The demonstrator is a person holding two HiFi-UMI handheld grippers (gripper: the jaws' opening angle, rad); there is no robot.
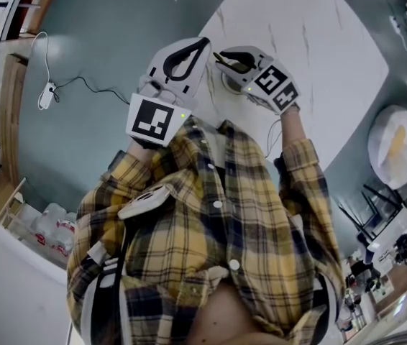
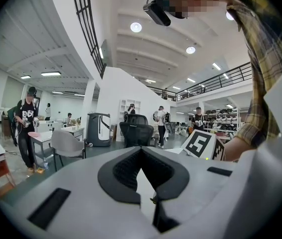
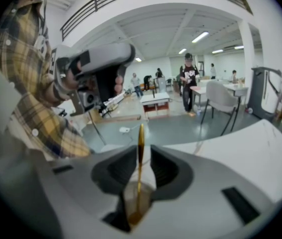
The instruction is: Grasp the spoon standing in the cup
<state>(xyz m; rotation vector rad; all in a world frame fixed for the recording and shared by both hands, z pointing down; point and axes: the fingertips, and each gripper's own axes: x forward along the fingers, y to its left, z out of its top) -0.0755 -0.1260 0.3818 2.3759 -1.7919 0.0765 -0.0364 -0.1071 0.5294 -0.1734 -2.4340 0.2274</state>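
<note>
glossy golden metal spoon [image 3: 140,151], smooth marbled table [image 1: 318,63]

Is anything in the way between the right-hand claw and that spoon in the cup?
Nothing visible is. The spoon stands upright in the cup, its handle right between the open jaws of the right gripper. The left gripper, jaws together, sits off to the side, not in the path.

The gap between the jaws of the right hand-held gripper [image 3: 142,151] is occupied by the spoon [image 3: 140,132], and its left side is crowded by the left hand-held gripper [image 1: 204,44].
</note>
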